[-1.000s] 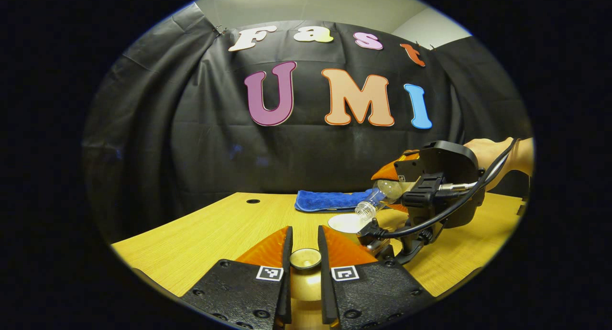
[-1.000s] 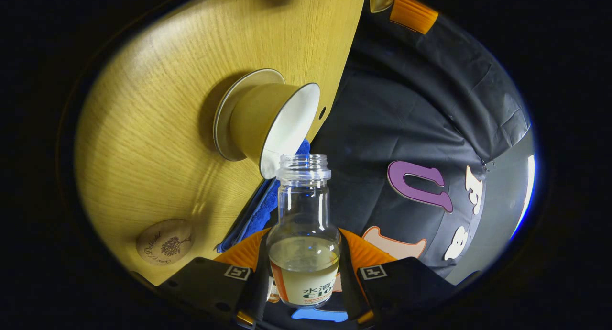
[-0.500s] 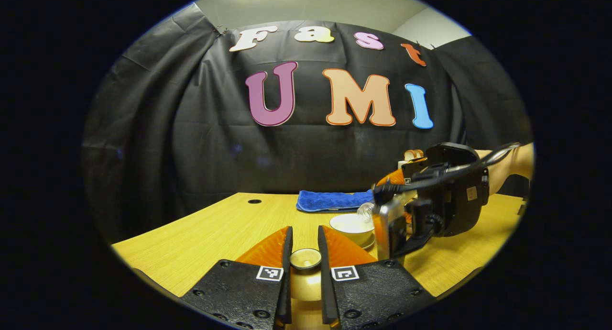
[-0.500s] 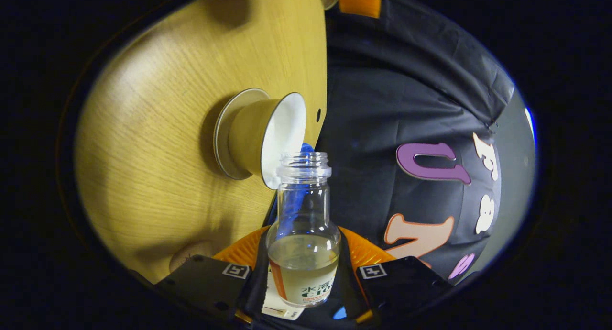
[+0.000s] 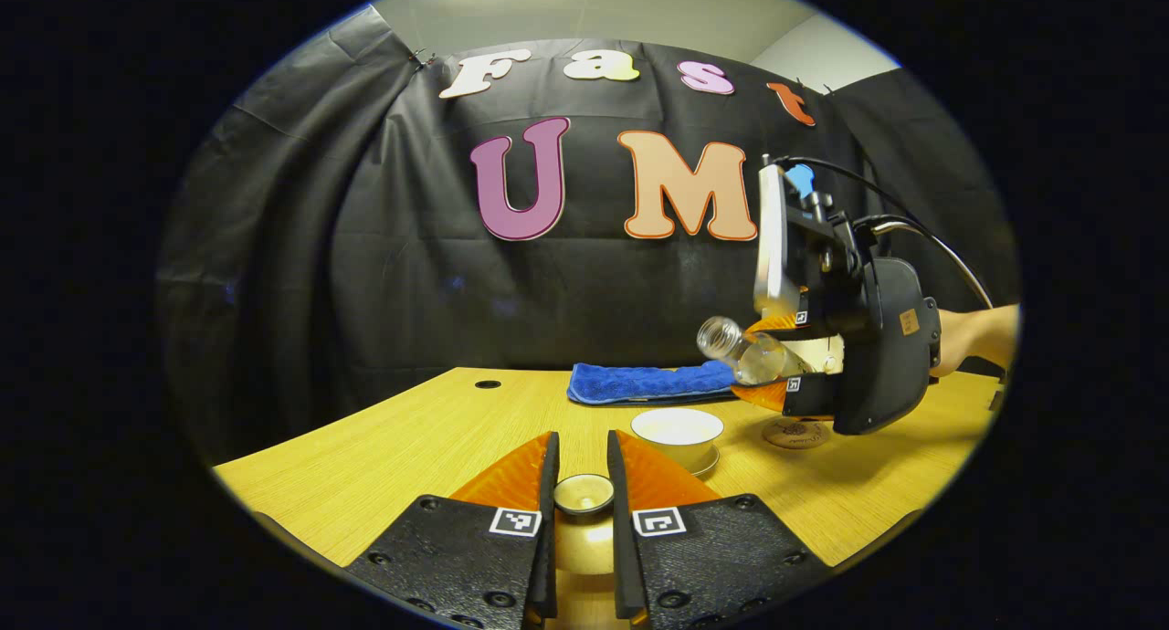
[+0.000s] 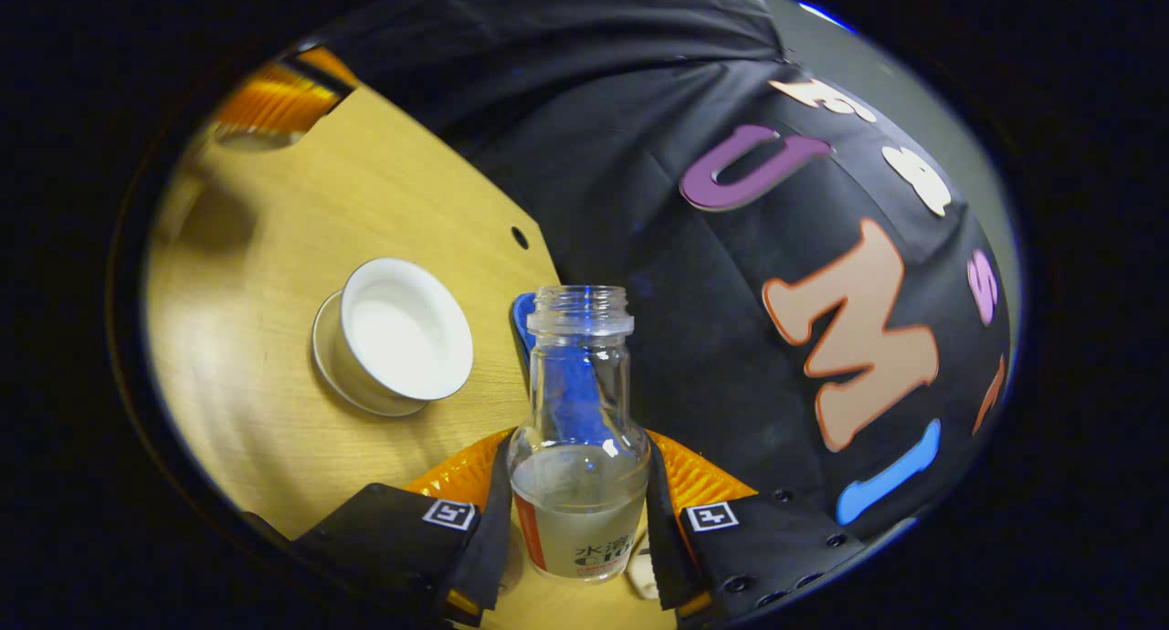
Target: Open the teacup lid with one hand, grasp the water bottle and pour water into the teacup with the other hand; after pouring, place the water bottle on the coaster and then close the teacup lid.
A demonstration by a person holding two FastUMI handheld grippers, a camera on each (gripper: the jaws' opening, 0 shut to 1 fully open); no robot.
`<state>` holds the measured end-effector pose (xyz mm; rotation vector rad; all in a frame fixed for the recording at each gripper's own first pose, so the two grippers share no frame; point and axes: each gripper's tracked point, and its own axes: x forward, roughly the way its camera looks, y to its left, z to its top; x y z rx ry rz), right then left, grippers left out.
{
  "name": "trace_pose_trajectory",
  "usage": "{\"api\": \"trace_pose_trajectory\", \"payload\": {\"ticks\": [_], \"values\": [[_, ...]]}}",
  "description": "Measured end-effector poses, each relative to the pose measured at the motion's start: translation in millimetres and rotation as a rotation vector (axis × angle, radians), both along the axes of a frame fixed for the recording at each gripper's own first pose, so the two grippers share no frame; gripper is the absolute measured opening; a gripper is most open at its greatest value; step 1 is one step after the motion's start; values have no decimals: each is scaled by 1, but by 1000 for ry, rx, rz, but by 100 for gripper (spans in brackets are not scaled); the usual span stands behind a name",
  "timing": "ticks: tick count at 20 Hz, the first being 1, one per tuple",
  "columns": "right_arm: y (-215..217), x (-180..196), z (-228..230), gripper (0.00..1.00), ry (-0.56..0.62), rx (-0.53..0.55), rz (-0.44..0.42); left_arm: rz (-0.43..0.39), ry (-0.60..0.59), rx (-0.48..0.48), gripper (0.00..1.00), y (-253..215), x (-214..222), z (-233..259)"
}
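My left gripper is shut on the teacup lid, low over the table's near side. The white teacup stands uncovered on its saucer just beyond, also in the right gripper view as the teacup. My right gripper is shut on the clear water bottle, which holds some water at its base. In the left gripper view the right gripper hangs above and right of the cup, and the bottle slants with its open neck up and to the left. A round wooden coaster lies under it.
A folded blue cloth lies at the table's far edge behind the cup. A small hole marks the wooden table at the back left. A hand holds the right gripper from the right.
The right gripper has rolled the bottle back from its pouring tilt over the cup, and has risen and drawn off to the right. The left gripper with the lid has stayed still.
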<state>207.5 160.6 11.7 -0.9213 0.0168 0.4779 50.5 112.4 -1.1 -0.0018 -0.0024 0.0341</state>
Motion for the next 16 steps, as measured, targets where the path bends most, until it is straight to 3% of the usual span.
{"api": "trace_pose_trajectory", "payload": {"ticks": [4, 6, 9, 10, 13, 16], "values": [[-28, 16, 8, 66, 85, 391, -112, 0, -1, 0, 22, 0, -1, 0], [-35, 18, 11, 70, 101, 540, -144, 1, 0, 0, 22, 0, 0, 0], [-45, 24, 2, 66, 141, 738, -202, 3, 0, 0, 22, 1, -1, 0], [-47, 28, -1, 70, 152, 800, -220, 3, 0, 0, 22, 1, -1, 0], [-50, 32, -9, 68, 180, 894, -251, 3, 0, 0, 22, 1, -1, 0], [-51, 31, -8, 70, 155, 921, -236, 3, 0, 0, 22, 1, -1, 0]]}}
